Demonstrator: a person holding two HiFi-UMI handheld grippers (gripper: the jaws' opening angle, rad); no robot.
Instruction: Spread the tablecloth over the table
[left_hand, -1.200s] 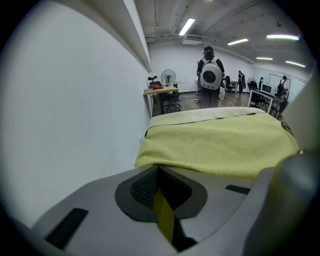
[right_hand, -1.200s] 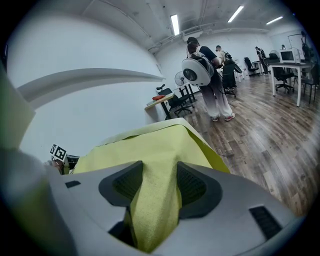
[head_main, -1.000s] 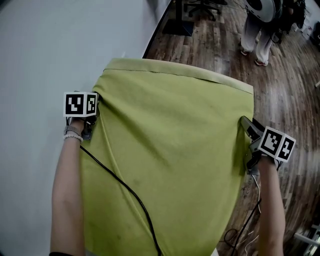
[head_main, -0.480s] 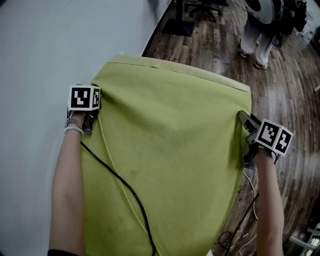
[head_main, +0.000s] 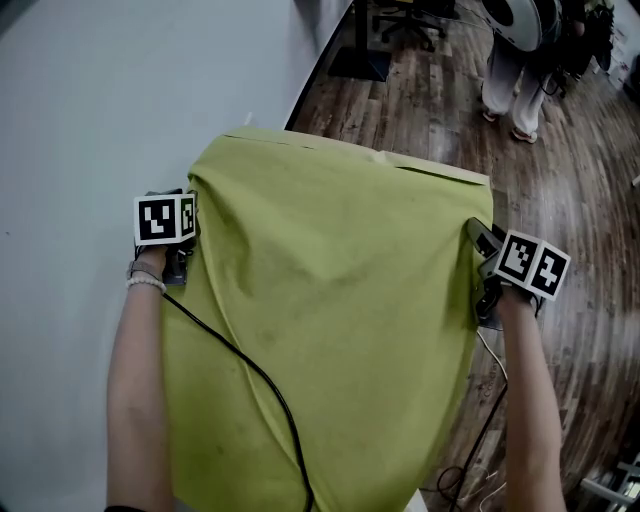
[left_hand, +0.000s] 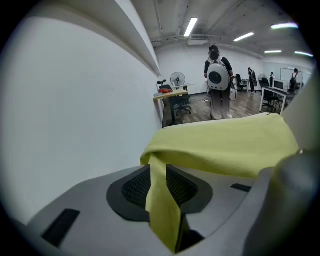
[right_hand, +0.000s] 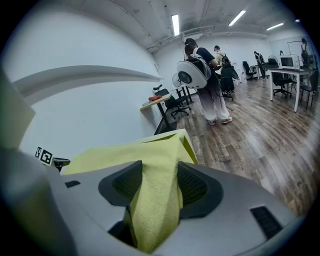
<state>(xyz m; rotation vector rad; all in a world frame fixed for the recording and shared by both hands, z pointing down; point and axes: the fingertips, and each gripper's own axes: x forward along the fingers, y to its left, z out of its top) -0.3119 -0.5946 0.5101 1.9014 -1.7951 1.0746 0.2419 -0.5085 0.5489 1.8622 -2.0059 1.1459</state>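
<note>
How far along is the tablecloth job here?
Done: the cloth drapes over the whole table. In hand: the right gripper's jaws pinch its edge; the left gripper's jaws have just been opening, cloth between them. Left: release the right side, probably smooth the creases near the left corner.

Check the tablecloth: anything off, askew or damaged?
A black cable lies diagonally on top of the tablecloth, on its near left side. Creases run from the cloth's far left corner. No tears or spills visible.

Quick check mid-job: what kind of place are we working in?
Probably an open-plan office or lab: desks with monitors, office chairs, ceiling strip lights and wood-look flooring.
</note>
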